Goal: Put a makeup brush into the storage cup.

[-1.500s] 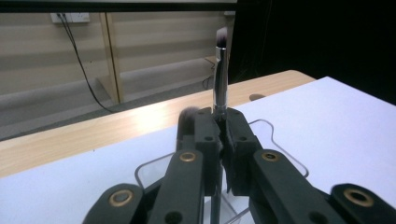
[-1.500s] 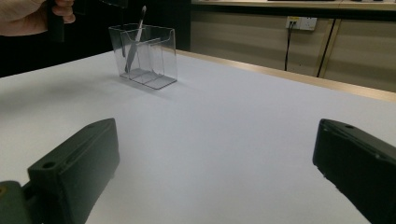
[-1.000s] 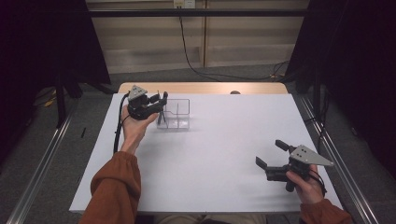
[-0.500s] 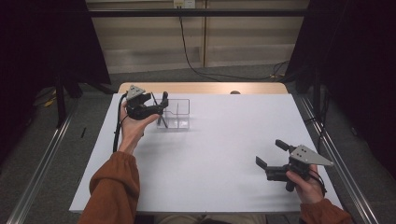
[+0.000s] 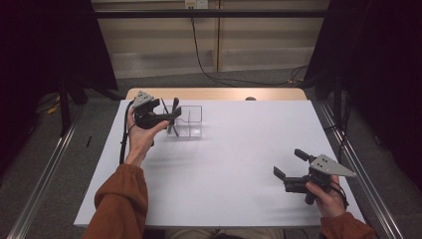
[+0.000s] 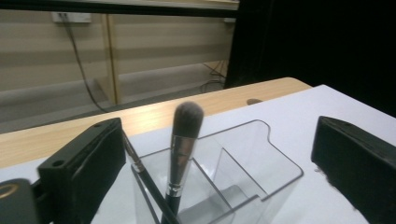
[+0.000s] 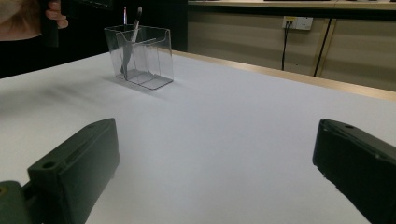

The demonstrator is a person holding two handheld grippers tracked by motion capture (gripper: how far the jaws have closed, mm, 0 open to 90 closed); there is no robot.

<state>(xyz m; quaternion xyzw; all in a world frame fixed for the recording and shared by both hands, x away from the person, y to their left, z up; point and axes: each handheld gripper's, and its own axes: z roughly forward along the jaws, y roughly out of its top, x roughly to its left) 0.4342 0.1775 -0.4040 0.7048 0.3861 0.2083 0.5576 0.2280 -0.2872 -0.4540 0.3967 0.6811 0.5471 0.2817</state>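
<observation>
My left gripper [image 5: 171,110] hangs wide open over the clear plastic organizer [image 5: 189,122] at the table's [image 5: 239,164] eleven o'clock, gripping nothing; a soft-tipped makeup brush [image 6: 180,154] stands inside, beside what may be a thinner one. At five o'clock, my right gripper [image 5: 288,163] gapes empty.

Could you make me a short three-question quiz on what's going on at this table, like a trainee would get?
1. True or false: the left gripper has its fingers closed around the makeup brush.
2. In what does the brush stand?
A. a clear plastic organizer
B. a metal cup
C. a cardboard box
3. Fill in: the right gripper, fingers apart, is held over the white ____, far from the organizer.

Key
1. False: in the left gripper view the fingers stand apart on either side of the brush.
2. A
3. table
</observation>
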